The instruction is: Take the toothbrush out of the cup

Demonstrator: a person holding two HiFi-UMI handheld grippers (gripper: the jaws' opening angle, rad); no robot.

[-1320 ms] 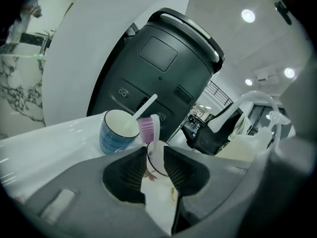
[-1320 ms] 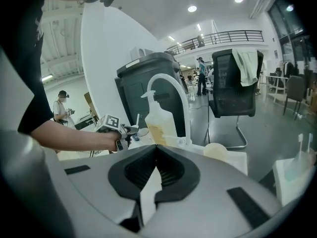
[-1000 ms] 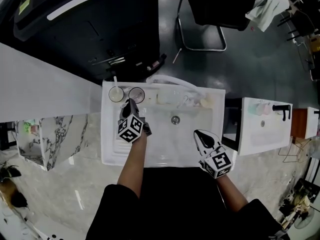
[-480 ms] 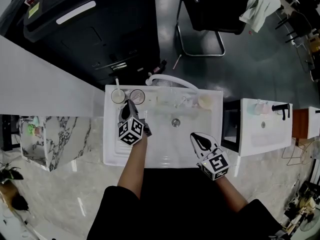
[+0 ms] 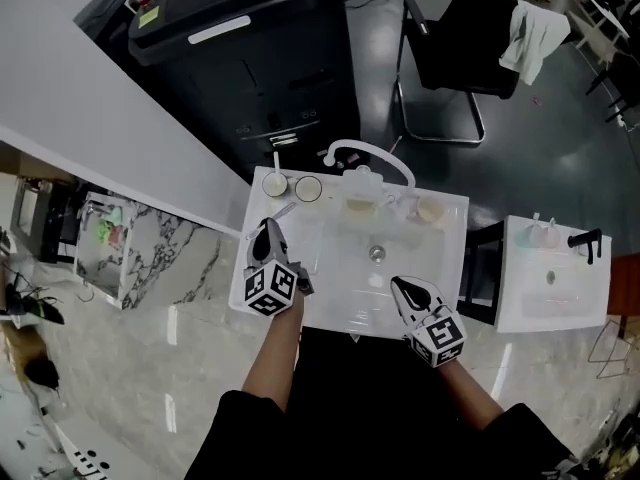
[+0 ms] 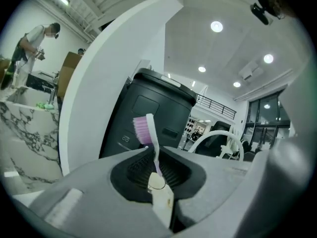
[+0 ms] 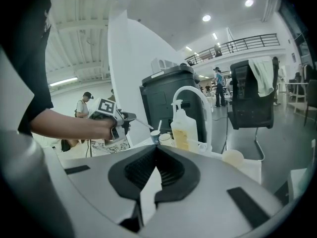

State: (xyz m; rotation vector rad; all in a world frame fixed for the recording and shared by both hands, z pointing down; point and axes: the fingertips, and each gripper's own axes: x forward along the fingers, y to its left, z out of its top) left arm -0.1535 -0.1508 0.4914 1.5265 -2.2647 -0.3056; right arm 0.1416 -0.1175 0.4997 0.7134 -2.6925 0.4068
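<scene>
My left gripper [image 5: 268, 234] is shut on the white handle of a toothbrush [image 6: 150, 142] with pink bristles, which stands up between its jaws; the jaws have just been closing on it. In the head view the toothbrush [image 5: 284, 211] hangs over the sink's left rim, short of two cups [image 5: 274, 183] [image 5: 308, 188] at the back left corner. A white stick stands in the left cup. From the right gripper view the left gripper [image 7: 127, 118] holds the brush clear of the cups [image 7: 155, 136]. My right gripper [image 5: 405, 287] [image 7: 157, 155] is shut and empty over the sink's front right.
The white sink [image 5: 335, 278] has a curved faucet [image 5: 368, 153] and a yellow soap bottle [image 7: 181, 128] at its back edge. A black bin [image 5: 250, 58] and a black chair [image 5: 455, 48] stand behind it. A second small sink [image 5: 555, 273] is at the right.
The left gripper has risen and drawn back from the cups with the toothbrush in it. The right gripper has shifted a little towards the sink's front. The head view has swung.
</scene>
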